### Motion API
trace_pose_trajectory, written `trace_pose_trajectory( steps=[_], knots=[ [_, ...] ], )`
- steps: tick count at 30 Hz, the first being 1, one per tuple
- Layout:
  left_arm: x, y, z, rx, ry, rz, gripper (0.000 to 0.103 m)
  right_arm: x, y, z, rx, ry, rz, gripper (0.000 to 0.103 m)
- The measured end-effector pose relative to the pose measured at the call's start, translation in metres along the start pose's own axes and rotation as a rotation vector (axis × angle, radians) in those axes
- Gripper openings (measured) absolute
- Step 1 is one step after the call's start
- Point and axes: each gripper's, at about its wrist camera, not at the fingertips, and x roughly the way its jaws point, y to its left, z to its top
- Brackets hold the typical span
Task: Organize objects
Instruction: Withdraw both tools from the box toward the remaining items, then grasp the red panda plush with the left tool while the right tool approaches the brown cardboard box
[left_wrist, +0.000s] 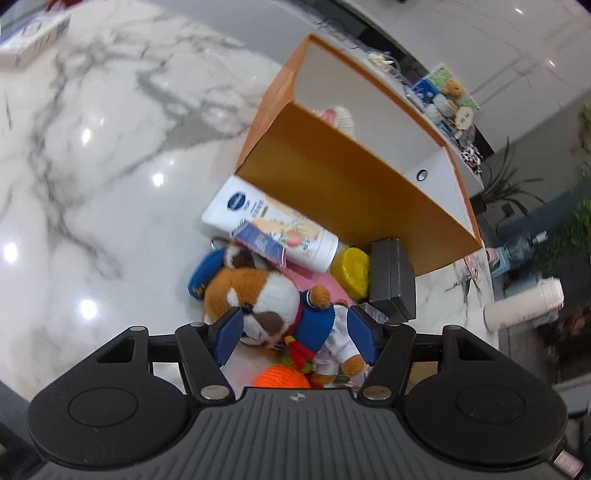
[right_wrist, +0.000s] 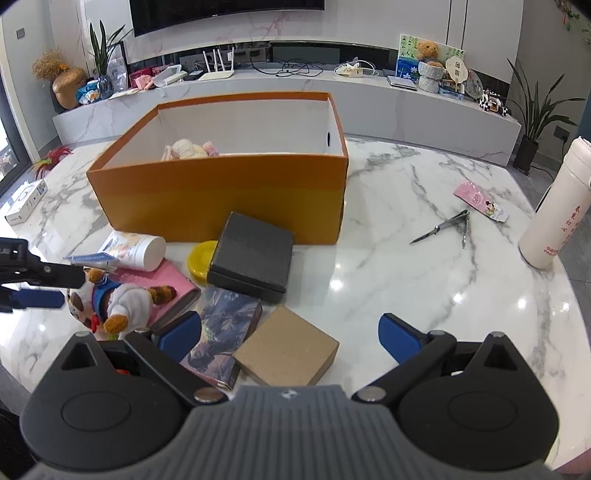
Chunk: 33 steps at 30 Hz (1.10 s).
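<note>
An orange box (right_wrist: 221, 192) with white inner walls stands on the marble table and holds a pale plush toy (right_wrist: 188, 149). In front of it lie a white lotion bottle (left_wrist: 273, 225), a yellow lid (left_wrist: 352, 271), a black box (right_wrist: 253, 254), a pink book (right_wrist: 166, 286), a patterned box (right_wrist: 221, 332) and a brown cardboard box (right_wrist: 286, 349). My left gripper (left_wrist: 295, 334) is open with its blue pads either side of a sailor plush toy (left_wrist: 273, 306), which also shows in the right wrist view (right_wrist: 114, 301). My right gripper (right_wrist: 290, 334) is open and empty above the patterned and cardboard boxes.
Small scissors (right_wrist: 443, 227), a pink packet (right_wrist: 478, 201) and a tall white flask (right_wrist: 554, 206) sit to the right. A white carton (right_wrist: 26, 201) lies at the far left. An orange knitted ball (left_wrist: 282, 376) lies under the left gripper. A cluttered TV shelf (right_wrist: 295, 85) runs behind.
</note>
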Motion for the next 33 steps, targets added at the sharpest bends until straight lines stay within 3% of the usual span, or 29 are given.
trace_pose_trajectory(
  steps=[8, 17, 23, 33],
  knots=[
    [0.011, 0.004, 0.001, -0.127, -0.013, 0.054, 0.081, 0.015, -0.011, -0.005, 0.004, 0.022, -0.017, 0.102],
    [0.019, 0.002, 0.001, -0.128, -0.025, 0.109, 0.087, 0.055, -0.020, -0.012, 0.117, 0.080, 0.001, 0.102],
    [0.021, -0.004, 0.002, -0.043, -0.029, 0.148, 0.087, 0.063, -0.013, -0.012, 0.054, 0.105, -0.055, 0.102],
    [0.008, -0.005, 0.008, 0.118, -0.042, 0.244, 0.087, 0.054, -0.033, -0.015, 0.021, 0.122, -0.107, 0.102]
  ],
)
